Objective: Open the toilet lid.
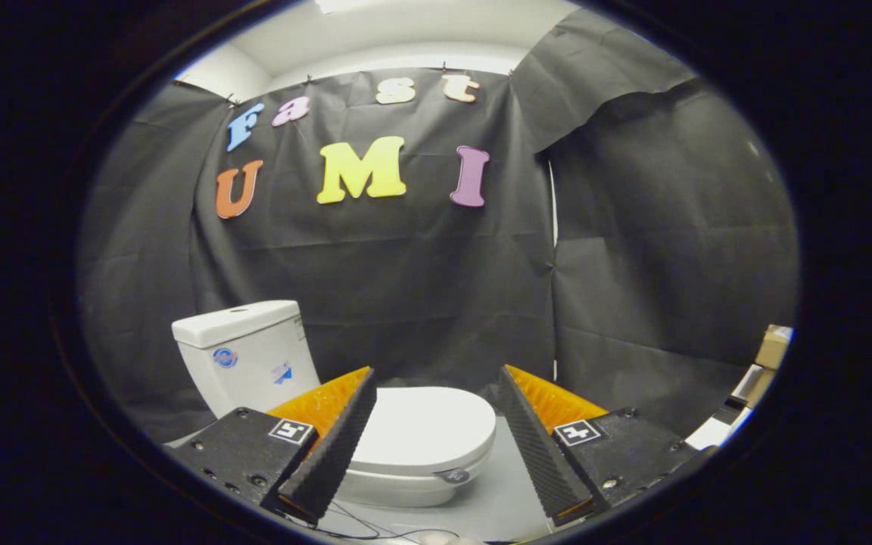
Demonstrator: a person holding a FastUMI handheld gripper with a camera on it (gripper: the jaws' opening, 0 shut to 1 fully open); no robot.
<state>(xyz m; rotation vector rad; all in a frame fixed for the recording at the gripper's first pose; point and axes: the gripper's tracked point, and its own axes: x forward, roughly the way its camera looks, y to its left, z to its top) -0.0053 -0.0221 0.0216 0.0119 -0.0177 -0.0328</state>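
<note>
My tool (436,393) is wide open and holds nothing. The toilet lid (425,420) lies shut, seen between my fingers and a little beyond them, its rounded front edge free. The tank (243,352) stands behind it. Grey floor (496,499) is open beside the bowl.

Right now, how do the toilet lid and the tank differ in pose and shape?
The toilet lid lies flat and shut over the bowl, seen between the open gripper fingers; the tank stands upright beyond the left finger. The lid is rounded and thin, the tank boxy and tall. The tank bears stickers; the lid's top is plain. Both are white.
</note>
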